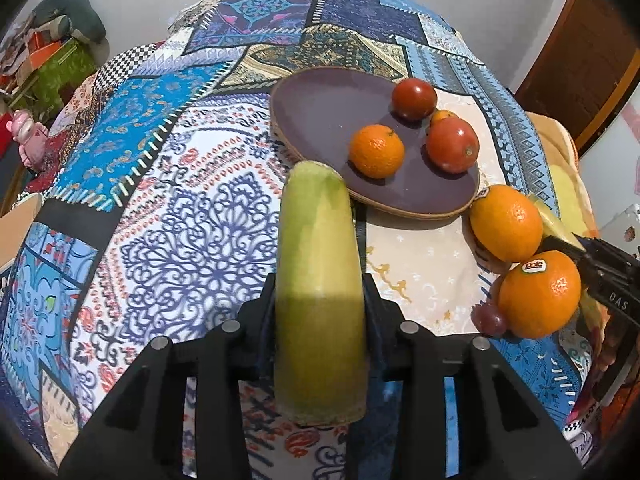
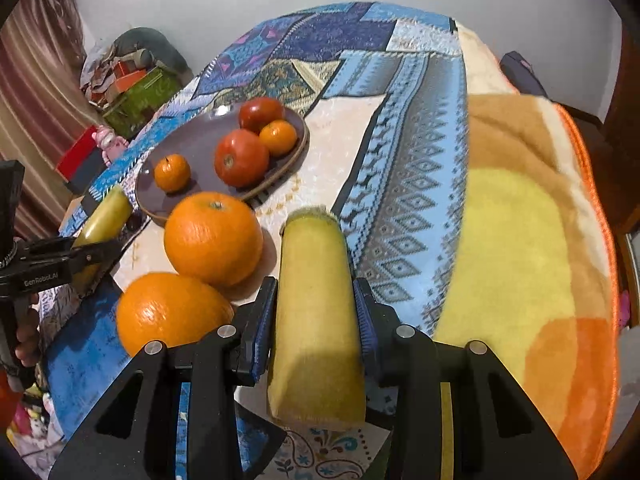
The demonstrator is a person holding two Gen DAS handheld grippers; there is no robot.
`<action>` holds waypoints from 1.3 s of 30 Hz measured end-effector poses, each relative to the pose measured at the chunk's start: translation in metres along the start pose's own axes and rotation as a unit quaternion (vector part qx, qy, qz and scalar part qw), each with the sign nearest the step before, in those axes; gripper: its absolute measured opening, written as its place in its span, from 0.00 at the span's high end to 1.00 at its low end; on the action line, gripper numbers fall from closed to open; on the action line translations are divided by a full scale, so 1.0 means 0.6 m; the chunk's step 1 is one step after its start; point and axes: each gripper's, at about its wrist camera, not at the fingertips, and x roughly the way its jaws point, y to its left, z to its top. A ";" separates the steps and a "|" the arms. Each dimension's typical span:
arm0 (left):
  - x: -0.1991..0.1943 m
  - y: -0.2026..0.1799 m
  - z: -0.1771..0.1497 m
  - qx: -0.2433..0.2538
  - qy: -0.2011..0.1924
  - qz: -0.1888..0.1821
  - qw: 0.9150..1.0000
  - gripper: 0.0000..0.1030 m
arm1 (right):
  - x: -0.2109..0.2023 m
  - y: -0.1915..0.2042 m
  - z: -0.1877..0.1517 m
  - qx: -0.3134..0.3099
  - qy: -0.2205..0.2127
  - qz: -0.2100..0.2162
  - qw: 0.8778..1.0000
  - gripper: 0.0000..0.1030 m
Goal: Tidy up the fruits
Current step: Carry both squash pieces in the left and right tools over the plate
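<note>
Green melon slice [image 1: 320,292] clamped in left gripper [image 1: 320,304], held above patterned cloth [image 1: 168,200], just short of plate [image 1: 320,120]. Yellow melon slice [image 2: 316,320] clamped in right gripper [image 2: 316,320]. Slip judged possible: slices smooth, long, overhanging. Large oranges [image 2: 212,240] beside plate could be knocked, rolled off.

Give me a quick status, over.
Left gripper shut on green melon slice. Right gripper shut on yellow melon slice. Two oranges sit before the plate.
</note>
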 end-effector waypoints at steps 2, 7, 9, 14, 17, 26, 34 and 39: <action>-0.009 0.006 0.001 0.000 -0.008 0.003 1.000 0.63 | -0.007 0.004 0.005 -0.006 -0.006 -0.004 1.000 0.66; -0.031 0.023 0.007 -0.009 -0.020 -0.001 1.000 0.63 | -0.015 0.017 0.019 -0.026 -0.009 -0.019 0.999 0.66; -0.040 0.027 0.008 -0.007 -0.026 0.000 1.000 0.63 | -0.004 0.024 0.019 -0.043 0.008 -0.026 0.999 0.66; -0.063 0.032 0.008 0.002 -0.040 0.000 0.999 0.63 | 0.028 0.023 0.007 -0.055 0.049 -0.037 0.997 0.66; -0.071 0.035 0.009 0.006 -0.044 0.000 0.999 0.63 | 0.035 0.022 0.006 -0.058 0.056 -0.040 0.996 0.66; -0.064 0.050 0.017 0.000 -0.038 -0.006 0.999 0.63 | 0.042 0.017 0.018 -0.061 0.057 -0.033 0.996 0.67; -0.098 0.053 0.043 0.001 -0.070 -0.006 0.997 0.63 | -0.007 0.016 0.047 -0.044 0.002 -0.053 0.998 0.67; -0.116 0.044 0.077 0.004 -0.096 -0.009 0.995 0.63 | -0.032 0.048 0.086 -0.054 -0.031 -0.045 0.997 0.67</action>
